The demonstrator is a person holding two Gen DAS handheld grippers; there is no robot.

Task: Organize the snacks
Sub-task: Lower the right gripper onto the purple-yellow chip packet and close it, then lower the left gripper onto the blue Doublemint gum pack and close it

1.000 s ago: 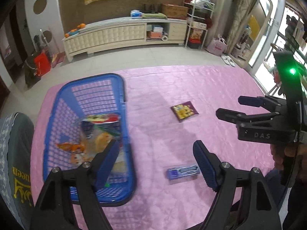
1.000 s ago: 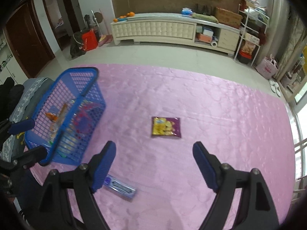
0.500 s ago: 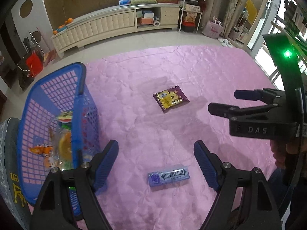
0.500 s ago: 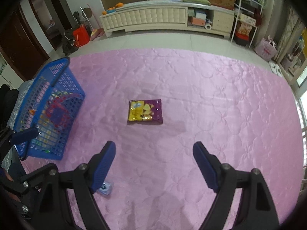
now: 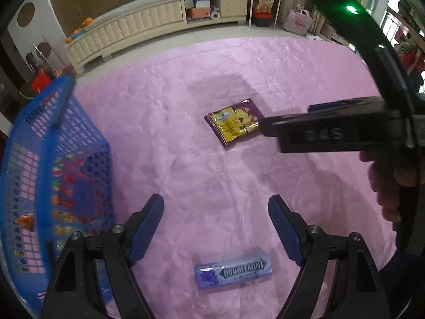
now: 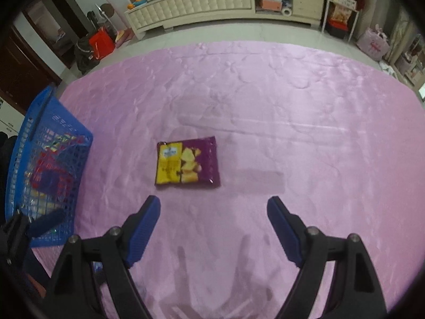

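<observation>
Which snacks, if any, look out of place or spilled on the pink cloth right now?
Two are outside the blue basket: a purple-and-yellow snack packet mid-cloth and a Doublemint gum pack nearer the left hand-held gripper. Both lie flat and look intact; nothing has spilled.

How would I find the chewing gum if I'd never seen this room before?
Look at the big pink cloth spread on the floor, with the blue basket at its left edge. Right of the basket, at the near edge of the left wrist view, lies the gum pack. It is a long, thin purple bar reading DOUBLEMINT, unlike the square yellow-and-purple snack packet farther out.
</observation>
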